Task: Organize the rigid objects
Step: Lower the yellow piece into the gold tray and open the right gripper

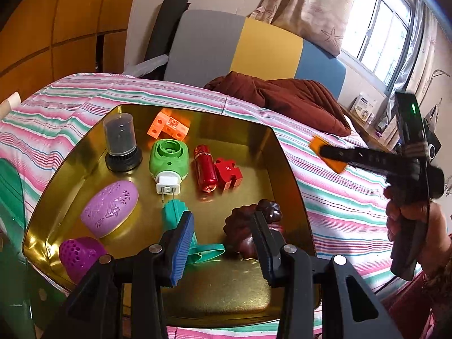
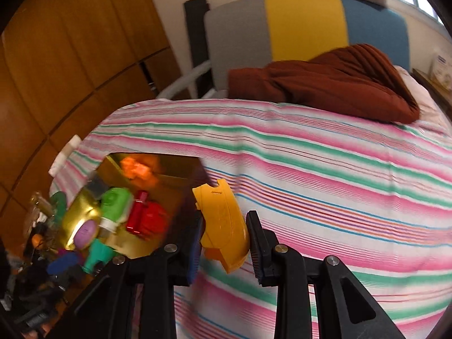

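Note:
A gold tin tray lies on the striped bed and holds several small objects: a green plug-in device, a red cylinder, a red puzzle block, orange cubes, a lilac egg, a dark capped jar, a teal piece and a dark brown carved piece. My left gripper is open above the tray's near part, between the teal and brown pieces. My right gripper is shut on a yellow plastic piece, to the right of the tray; it also shows in the left wrist view.
The bed carries a pink, green and white striped cover and a brown blanket by the grey, yellow and blue headboard. A wooden wardrobe stands to the left. Clutter lies below the tray's left side.

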A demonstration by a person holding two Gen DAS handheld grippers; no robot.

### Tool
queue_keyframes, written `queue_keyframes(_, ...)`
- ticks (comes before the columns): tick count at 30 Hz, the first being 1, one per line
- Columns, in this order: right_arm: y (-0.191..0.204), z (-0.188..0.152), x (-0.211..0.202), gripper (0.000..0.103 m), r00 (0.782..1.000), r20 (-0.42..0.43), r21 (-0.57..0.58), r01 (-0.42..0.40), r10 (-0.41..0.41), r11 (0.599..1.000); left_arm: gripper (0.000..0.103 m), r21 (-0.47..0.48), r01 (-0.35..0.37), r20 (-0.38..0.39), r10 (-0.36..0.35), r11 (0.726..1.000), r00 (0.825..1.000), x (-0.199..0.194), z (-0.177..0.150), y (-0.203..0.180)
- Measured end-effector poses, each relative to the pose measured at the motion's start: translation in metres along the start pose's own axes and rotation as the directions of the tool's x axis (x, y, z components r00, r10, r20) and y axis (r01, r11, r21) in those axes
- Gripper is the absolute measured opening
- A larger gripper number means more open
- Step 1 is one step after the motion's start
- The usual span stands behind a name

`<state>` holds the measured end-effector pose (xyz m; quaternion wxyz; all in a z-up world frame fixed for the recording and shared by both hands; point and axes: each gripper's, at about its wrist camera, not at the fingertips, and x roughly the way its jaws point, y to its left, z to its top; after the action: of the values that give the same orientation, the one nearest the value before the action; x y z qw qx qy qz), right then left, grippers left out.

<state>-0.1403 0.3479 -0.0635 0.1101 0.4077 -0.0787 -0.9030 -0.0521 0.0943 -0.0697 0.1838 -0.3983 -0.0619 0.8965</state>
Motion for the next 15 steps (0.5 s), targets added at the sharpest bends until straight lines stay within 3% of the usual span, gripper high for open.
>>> queue_keyframes(7,0.057,0.014,0.015,0.030,1.000,-0.021,-0.101,-0.024,0.022,0.995,0.042,0.002,0.017,0.032,-0.017,1.000,0.999,-0.014,-0.004,0.001)
queue_keyframes(15,0.088,0.024,0.058,0.030,0.994,-0.106,-0.132,0.021,-0.035,0.991,0.042,-0.015,0.027,0.033,-0.027,1.000,0.999,-0.023,-0.009,0.008)
